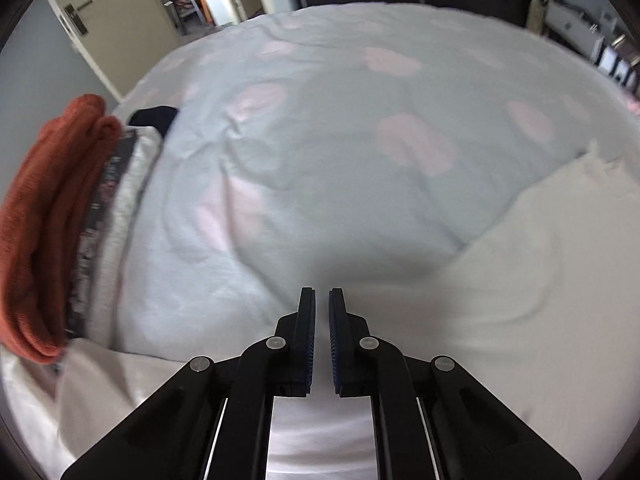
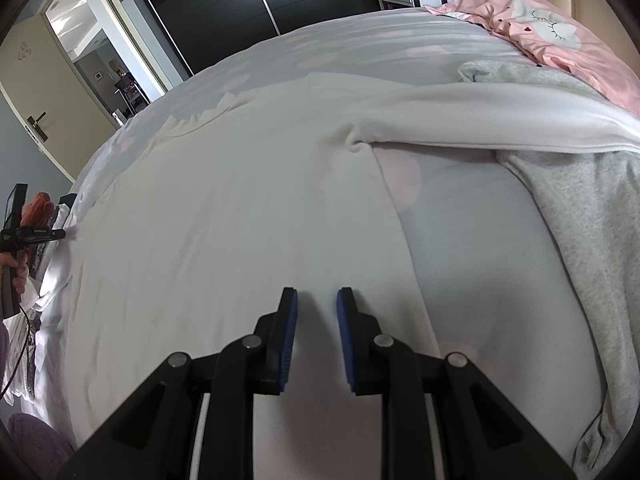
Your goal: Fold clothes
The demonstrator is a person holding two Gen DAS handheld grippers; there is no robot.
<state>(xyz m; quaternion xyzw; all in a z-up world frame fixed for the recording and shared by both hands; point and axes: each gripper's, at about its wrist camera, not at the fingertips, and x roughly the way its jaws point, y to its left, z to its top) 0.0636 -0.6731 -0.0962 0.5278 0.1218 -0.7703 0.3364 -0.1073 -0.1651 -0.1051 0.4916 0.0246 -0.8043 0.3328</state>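
A white long-sleeved garment (image 2: 240,208) lies spread flat on the bed, one sleeve (image 2: 480,116) stretched off to the right. My right gripper (image 2: 317,294) hovers just over its lower part, open, with nothing between the fingers. In the left wrist view the same white garment (image 1: 520,280) fills the lower right. My left gripper (image 1: 322,292) is above its edge, its jaws shut to a thin slit with no cloth seen in it. In the right wrist view a hand holds the left gripper (image 2: 60,234) at the garment's left edge.
A stack of folded clothes (image 1: 52,220), orange on top of patterned and grey pieces, sits at the bed's left side. A grey garment (image 2: 580,220) and a pink duvet (image 2: 540,28) lie to the right. The bed sheet (image 1: 320,140) is pale blue with pink spots. A door (image 2: 36,92) stands open beyond.
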